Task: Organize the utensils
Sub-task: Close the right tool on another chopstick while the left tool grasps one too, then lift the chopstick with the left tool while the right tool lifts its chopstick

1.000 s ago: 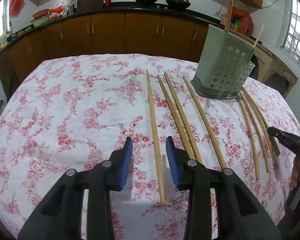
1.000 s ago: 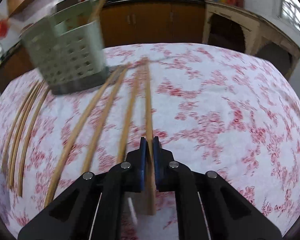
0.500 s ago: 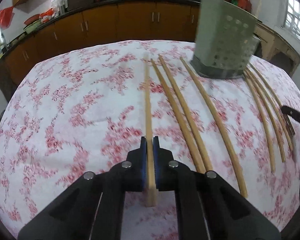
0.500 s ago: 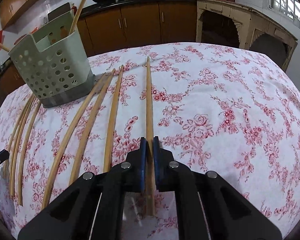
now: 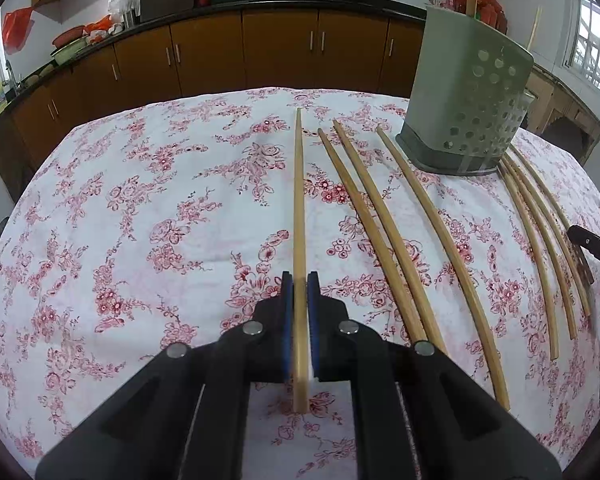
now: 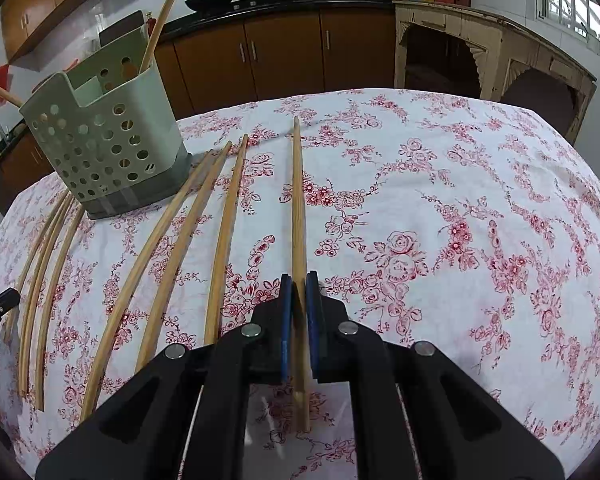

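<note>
Between the blue pads of the left gripper (image 5: 299, 280) a chopstick (image 5: 299, 216) was clamped near its thick end, its length running straight ahead over the floral tablecloth (image 5: 140, 208), with a short stub showing behind the pads. Likewise the right gripper (image 6: 299, 280) was closed on another chopstick (image 6: 298, 208), held the same way. Loose chopsticks (image 5: 380, 232) lay on the cloth between the two grippers, reaching toward the perforated utensil holder (image 5: 468, 92), which stood upright farther back with sticks already inside.
</note>
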{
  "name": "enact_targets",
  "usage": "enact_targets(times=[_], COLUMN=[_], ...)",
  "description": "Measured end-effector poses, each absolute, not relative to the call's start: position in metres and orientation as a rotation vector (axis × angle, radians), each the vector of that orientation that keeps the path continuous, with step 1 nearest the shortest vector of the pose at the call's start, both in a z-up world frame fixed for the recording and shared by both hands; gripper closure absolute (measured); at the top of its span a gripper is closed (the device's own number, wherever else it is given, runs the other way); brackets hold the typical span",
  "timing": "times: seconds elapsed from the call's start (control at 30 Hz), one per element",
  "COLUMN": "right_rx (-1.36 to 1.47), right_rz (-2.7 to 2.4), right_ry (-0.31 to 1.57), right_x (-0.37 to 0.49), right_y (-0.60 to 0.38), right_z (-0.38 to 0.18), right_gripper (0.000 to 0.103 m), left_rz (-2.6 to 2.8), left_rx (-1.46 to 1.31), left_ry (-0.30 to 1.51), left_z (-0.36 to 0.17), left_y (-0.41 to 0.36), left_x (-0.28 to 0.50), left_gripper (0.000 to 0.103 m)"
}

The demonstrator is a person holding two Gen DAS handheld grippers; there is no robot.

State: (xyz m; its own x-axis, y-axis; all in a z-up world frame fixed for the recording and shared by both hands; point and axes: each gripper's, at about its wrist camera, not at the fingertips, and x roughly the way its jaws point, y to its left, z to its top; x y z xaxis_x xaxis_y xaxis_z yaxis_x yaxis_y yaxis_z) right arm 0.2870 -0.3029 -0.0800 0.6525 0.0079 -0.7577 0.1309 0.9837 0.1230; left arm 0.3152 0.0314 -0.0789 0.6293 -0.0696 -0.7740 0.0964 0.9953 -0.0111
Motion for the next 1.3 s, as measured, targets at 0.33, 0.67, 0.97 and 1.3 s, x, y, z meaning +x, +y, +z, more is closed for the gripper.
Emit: enact_targets(times=[0.33, 0.67, 0.97, 1.3], right_rx=[0.186, 0.197, 0.207, 0.181], right_rz=[-0.062, -0.045, -0.042, -0.062], right_ry=[0.859, 0.859, 0.827, 0.669], right_x=[0.285, 0.276, 0.263, 0.239], right_y=[-0.304, -0.305, -0.307, -0.316], right_z=[-0.080, -0.081, -0.072, -0.023], right_gripper=[0.094, 0.095, 0.095, 0.095], left_rz=[-0.109, -0.137, -0.130, -0.160], left_rx=[0.047, 0.132, 0.134, 0.137], left_ry=[0.885, 0.881, 0.900, 0.808], left_z=[-0.079, -0.080, -0.076, -0.036], left_y=[0.030, 0.024, 0.022, 0.027], left_x=[0.314, 0.300, 0.294, 0.271], left_gripper=[0.091, 0.091, 0.095, 0.095])
